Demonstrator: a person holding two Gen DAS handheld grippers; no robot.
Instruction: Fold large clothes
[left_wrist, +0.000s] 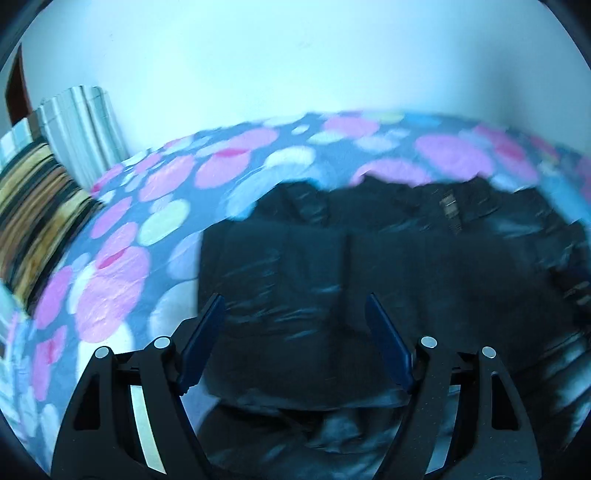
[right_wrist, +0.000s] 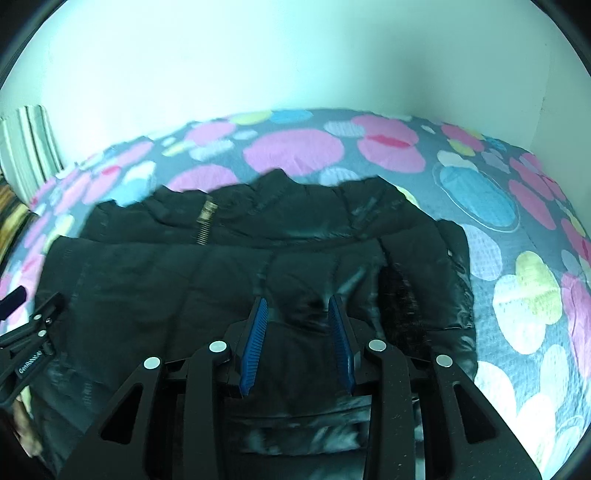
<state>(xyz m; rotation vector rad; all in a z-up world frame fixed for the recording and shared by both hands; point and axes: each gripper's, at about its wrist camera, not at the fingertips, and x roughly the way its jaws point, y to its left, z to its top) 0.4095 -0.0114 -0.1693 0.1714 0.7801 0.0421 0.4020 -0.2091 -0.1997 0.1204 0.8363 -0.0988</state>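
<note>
right gripper (right_wrist: 297, 301): nearest, over the jacket's middle-right; blue pads narrowly apart with a raised pucker of black fabric between them; can't tell if the pads press it or just straddle it.
left gripper (left_wrist: 293, 299): over the jacket's left half, jaws spread wide, nothing between them, only fabric beneath; its black frame also shows at the jacket's left edge in the right wrist view.
jacket (right_wrist: 229, 280): large black shiny puffer, spread flat on the bedspread, collar on the far side, sleeve lying folded in along its right edge.
zipper (right_wrist: 206, 218): metallic, near the jacket collar, left of centre.
bedspread (right_wrist: 517, 229): grey with pink, blue and yellow blobs, all around the jacket.
striped pillow (left_wrist: 33, 199): far left of jacket.
wall (right_wrist: 258, 55): pale, beyond the jacket.
</note>
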